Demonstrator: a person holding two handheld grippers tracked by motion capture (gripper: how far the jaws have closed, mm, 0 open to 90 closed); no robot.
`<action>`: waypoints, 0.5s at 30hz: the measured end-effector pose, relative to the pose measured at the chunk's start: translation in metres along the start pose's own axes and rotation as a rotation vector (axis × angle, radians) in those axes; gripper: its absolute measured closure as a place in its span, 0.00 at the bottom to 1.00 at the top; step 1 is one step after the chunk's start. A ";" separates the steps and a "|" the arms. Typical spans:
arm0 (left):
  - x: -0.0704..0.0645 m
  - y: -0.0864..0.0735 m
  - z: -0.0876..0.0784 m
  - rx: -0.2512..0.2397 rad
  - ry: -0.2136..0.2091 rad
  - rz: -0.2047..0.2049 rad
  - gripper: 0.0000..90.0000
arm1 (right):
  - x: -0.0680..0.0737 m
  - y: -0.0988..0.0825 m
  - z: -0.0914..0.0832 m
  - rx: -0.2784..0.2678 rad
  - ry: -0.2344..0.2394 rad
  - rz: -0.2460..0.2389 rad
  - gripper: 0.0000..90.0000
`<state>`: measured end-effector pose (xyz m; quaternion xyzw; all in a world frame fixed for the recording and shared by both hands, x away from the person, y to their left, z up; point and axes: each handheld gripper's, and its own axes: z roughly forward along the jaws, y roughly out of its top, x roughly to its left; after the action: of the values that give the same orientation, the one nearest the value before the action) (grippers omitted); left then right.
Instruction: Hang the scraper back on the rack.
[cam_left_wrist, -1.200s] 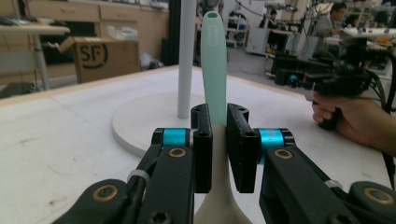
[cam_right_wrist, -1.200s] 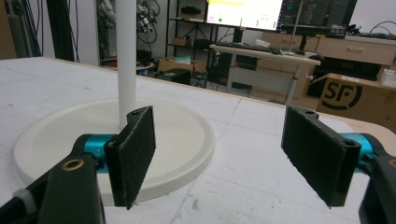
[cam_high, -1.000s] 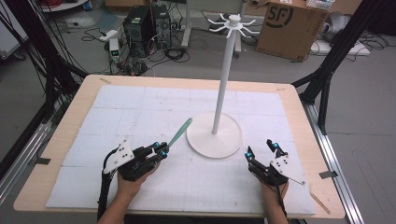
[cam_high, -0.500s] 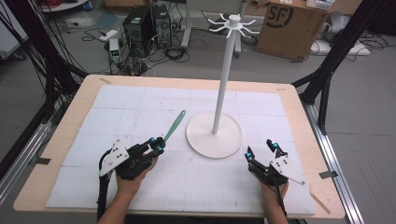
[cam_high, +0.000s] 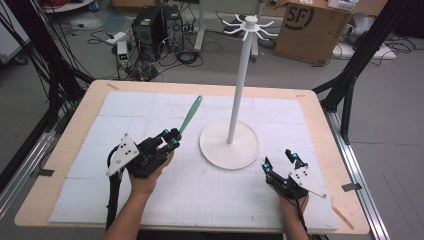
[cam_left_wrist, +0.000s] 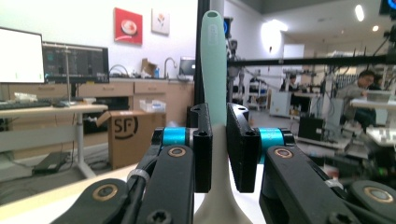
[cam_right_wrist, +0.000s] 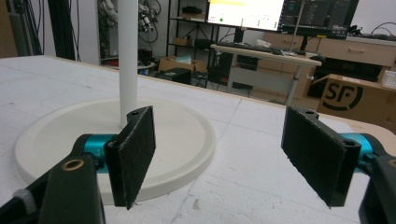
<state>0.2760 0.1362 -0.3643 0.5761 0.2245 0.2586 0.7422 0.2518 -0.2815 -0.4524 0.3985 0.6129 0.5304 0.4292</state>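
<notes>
Left gripper (cam_high: 170, 141), black with blue joints, seen left of centre in the high view, clamped on the lower part of a slim mint-green plastic utensil handle (cam_high: 190, 115). Handle slanting up and to the right from the jaws, lifted off the table, tip ending just left of the tall white pole. In the left gripper view, same handle (cam_left_wrist: 214, 65) standing upright at frame centre, pinched between the two black pads (cam_left_wrist: 203, 147), widening to a pale, whitish base at the bottom edge.

Right gripper (cam_high: 280, 160) at lower right of the high view, held low over the white gridded mat (cam_high: 150, 107), jaws spread wide with nothing between them. In the right gripper view, pads (cam_right_wrist: 135, 154) far apart at either side of the frame, bare mat between.

White hanger stand (cam_high: 239, 87), round flat base and thin pole topped with radiating hooks, at centre of the high view, between the two grippers. Base (cam_right_wrist: 182, 140) just beyond the right gripper's left-hand pad, apart from it.

Light wooden table (cam_high: 320, 120) under the mat.
</notes>
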 end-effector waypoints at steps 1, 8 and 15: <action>0.001 0.002 0.002 -0.007 0.000 0.001 0.90 | 0.000 0.000 0.000 0.000 0.000 0.000 0.29; 0.006 0.019 0.014 -0.045 -0.007 0.000 0.90 | 0.000 0.000 0.000 0.000 0.000 0.001 0.29; 0.009 0.028 0.025 -0.052 -0.015 0.000 0.90 | 0.000 0.000 0.000 0.000 0.001 0.003 0.29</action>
<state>0.2951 0.1286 -0.3313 0.5584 0.2120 0.2598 0.7588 0.2519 -0.2814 -0.4523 0.3991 0.6125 0.5311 0.4283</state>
